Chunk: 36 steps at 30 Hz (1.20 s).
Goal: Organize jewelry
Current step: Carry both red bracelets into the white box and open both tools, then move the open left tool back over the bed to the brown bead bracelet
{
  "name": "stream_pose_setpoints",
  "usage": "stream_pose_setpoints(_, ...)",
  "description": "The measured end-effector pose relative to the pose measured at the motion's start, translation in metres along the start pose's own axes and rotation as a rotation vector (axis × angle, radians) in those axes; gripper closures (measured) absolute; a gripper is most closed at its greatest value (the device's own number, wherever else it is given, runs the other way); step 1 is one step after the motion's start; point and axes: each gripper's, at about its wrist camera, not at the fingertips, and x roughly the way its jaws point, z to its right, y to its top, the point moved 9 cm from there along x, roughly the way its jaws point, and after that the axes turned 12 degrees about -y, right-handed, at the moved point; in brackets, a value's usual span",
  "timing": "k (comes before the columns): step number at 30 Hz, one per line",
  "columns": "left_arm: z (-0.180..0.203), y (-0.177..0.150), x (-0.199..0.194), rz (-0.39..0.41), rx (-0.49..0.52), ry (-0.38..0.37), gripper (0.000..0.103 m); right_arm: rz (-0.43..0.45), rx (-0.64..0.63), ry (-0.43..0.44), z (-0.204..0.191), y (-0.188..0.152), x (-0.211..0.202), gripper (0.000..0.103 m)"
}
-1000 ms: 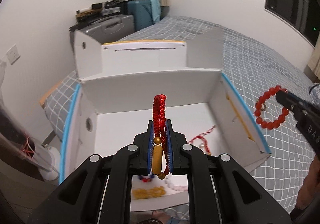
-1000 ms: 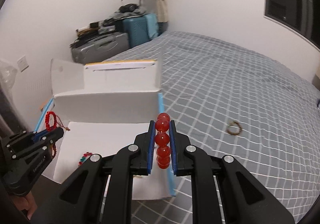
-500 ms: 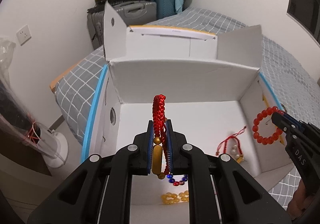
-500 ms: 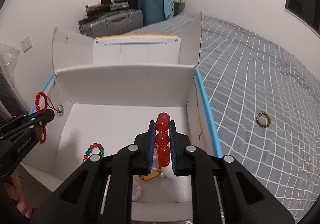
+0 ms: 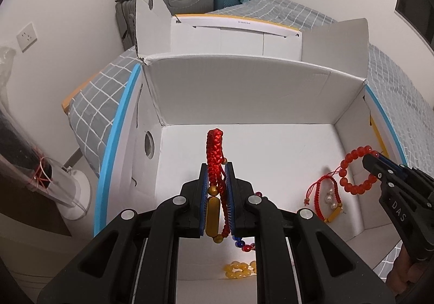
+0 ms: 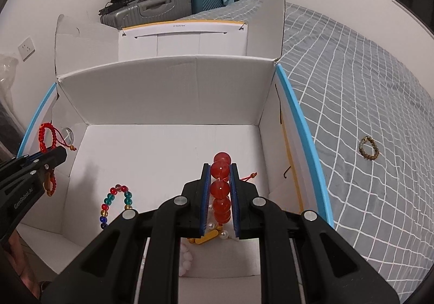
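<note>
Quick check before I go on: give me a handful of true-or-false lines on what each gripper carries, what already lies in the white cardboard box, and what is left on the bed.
1. The left gripper has a red braided cord bracelet with gold beads between its fingers. True.
2. The right gripper is empty. False: it is shut on a red round-bead bracelet.
3. The white cardboard box is empty. False: a multicoloured glass-bead bracelet and other pieces lie on its floor.
4. A brown bead bracelet lies on the grey checked bedspread, outside the box. True.
5. Both grippers are over the bedspread. False: both are over the box.
</note>
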Motion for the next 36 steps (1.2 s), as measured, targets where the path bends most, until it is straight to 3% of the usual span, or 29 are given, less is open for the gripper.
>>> stream_pose_setpoints(4, -0.002, -0.002, 0.005, -0.019, -0.003, -0.001, 0.087, -0.006, -0.006, -0.001, -0.002, -0.001, 0.002, 0.089)
stream_pose_setpoints(6, -0.003, -0.002, 0.004, -0.021, -0.010, 0.000, 0.074, -0.001, -0.005, 0.001, -0.002, 0.000, -0.001, 0.086)
stream_pose_setpoints(8, -0.003, 0.000, 0.001, -0.010, -0.005, 0.010, 0.062, 0.008, -0.002, 0.006, -0.003, 0.002, -0.004, 0.071)
stream_pose_setpoints(10, -0.002, 0.002, -0.003, 0.004, 0.000, 0.018, 0.045, 0.019, 0.003, 0.006, -0.001, 0.004, -0.008, 0.064)
stream_pose_setpoints(14, 0.003, 0.006, -0.010, 0.032, 0.011, 0.026, 0.032, 0.041, 0.027, 0.002, 0.004, 0.008, -0.017, 0.041)
stream_pose_setpoints(18, 0.009, 0.010, -0.017, 0.055, 0.017, 0.022, 0.020, 0.069, 0.054, -0.016, 0.016, 0.012, -0.027, 0.028)
stream_pose_setpoints(20, 0.016, 0.011, -0.020, 0.069, 0.033, 0.019, 0.017, 0.083, 0.070, -0.044, 0.024, 0.013, -0.032, 0.019)
stream_pose_setpoints(26, 0.036, 0.016, -0.027, 0.101, 0.061, -0.001, 0.009, 0.110, 0.096, -0.079, 0.046, 0.014, -0.045, 0.010)
stream_pose_setpoints(36, 0.091, 0.017, -0.035, 0.125, 0.124, -0.065, 0.006, 0.134, 0.137, -0.153, 0.100, 0.005, -0.065, 0.009)
